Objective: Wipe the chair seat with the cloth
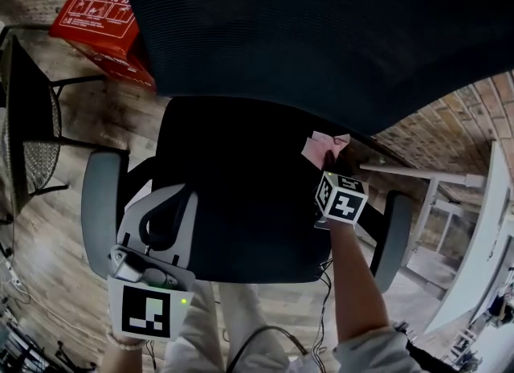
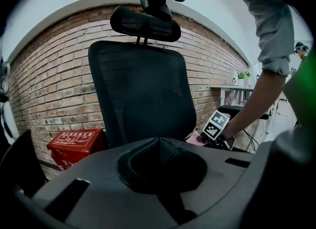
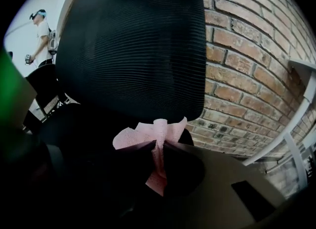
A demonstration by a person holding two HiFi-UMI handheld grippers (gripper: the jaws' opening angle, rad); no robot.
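**Operator:** Right side first. What do you record?

**Inspector:** Your right gripper [image 3: 158, 149] has its jaws clamped on the pink cloth [image 3: 129, 137]. One fold is pinched between the pads. The rest fans out above the tips, and a narrow strip runs down between the pads toward the camera.

**Operator:** Where does the cloth sit?

**Inspector:** It is over the rear right part of the chair seat [image 1: 233, 202], close under the lower edge of the backrest [image 1: 321, 34]. I cannot tell from any view whether it presses on the seat fabric. Your forearm reaches in across the seat's front right edge, near the right armrest [image 1: 391, 235].

**Operator:** And the left side?

**Inspector:** Your left gripper [image 2: 159, 146] has its jaws pressed together with nothing between them. You hold it at the front left corner of the seat, just beside the left armrest [image 1: 100, 211] and well apart from the cloth. Its camera looks across the seat at the backrest and the headrest [image 2: 145, 23] above it.

**Operator:** Surroundings?

**Inspector:** A brick wall [image 2: 49, 90] stands behind the chair. A red box [image 1: 100, 18] rests on the wooden floor [image 1: 56, 235] to the chair's left. A black mesh chair [image 1: 32, 130] stands further left.
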